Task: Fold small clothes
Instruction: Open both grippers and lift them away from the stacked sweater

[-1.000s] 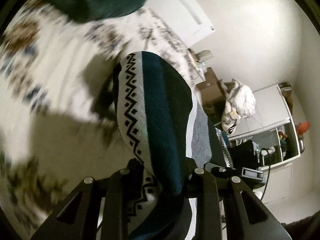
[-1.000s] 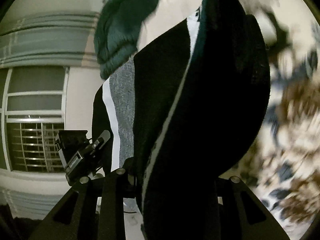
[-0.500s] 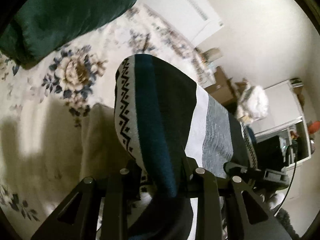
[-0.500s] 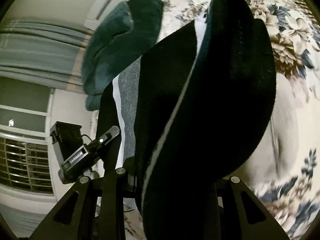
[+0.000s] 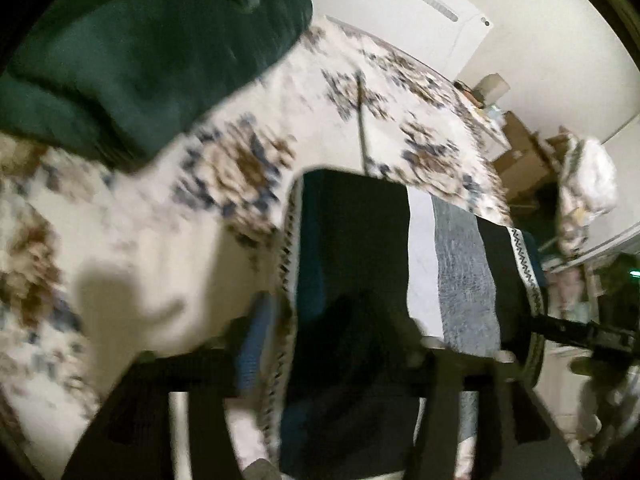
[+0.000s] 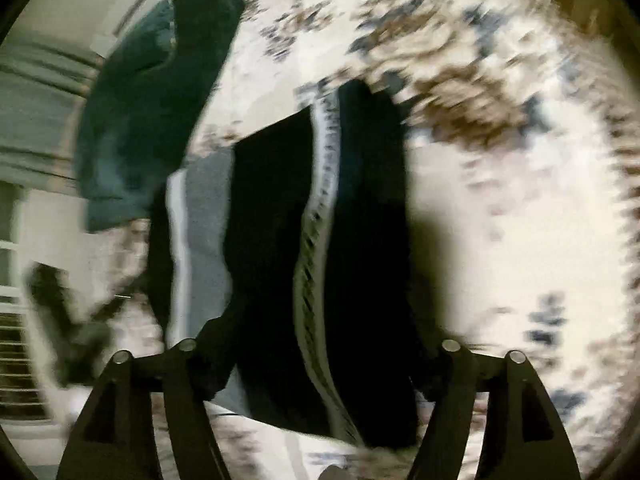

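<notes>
Small striped knit garment (image 5: 372, 264) in black, teal, white and grey with zigzag borders: it lies folded over on the flower-patterned bedspread (image 5: 224, 208), near a dark green pillow (image 5: 132, 52). Left gripper (image 5: 320, 360) and right gripper (image 6: 316, 356): jaws opening, wide apart, the cloth between them with no pad visibly pressing it. No legible writing is visible.
</notes>
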The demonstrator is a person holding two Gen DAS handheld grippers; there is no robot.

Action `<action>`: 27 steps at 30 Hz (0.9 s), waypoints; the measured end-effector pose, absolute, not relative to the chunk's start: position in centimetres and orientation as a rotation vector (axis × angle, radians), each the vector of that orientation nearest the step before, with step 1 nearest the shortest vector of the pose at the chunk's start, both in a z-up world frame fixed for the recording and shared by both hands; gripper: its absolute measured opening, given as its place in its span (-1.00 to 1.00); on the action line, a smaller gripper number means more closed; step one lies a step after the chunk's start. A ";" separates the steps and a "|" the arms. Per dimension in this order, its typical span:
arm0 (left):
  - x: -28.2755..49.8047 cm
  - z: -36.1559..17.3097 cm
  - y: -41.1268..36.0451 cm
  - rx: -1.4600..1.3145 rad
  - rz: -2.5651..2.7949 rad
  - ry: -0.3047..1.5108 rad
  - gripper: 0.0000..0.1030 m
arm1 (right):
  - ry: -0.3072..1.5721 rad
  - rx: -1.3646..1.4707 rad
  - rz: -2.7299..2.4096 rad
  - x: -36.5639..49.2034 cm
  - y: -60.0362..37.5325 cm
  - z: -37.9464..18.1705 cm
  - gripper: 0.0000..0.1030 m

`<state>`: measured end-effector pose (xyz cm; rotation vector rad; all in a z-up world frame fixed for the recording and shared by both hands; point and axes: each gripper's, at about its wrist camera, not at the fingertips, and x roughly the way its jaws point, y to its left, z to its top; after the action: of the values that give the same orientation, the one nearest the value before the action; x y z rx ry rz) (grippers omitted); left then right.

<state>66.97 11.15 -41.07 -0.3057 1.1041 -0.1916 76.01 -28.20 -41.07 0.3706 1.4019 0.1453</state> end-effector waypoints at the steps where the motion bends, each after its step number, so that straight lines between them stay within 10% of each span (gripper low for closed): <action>1: 66.6 -40.4 11.0 -0.282 -0.173 1.085 0.38 | 1.391 0.308 0.105 75.2 -28.0 -40.6 0.60; 6: 64.2 -37.7 9.2 -0.121 -0.057 1.019 1.00 | 1.320 0.096 -0.047 70.5 -28.0 -38.4 1.00; 27: 49.3 -22.8 2.5 0.007 -0.067 0.898 1.00 | 1.010 -0.060 -0.263 52.1 -25.4 -19.3 1.00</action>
<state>49.29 2.52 -22.78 0.0068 0.8983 -0.0667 52.08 -25.41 -19.31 -0.0600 1.0100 -0.2633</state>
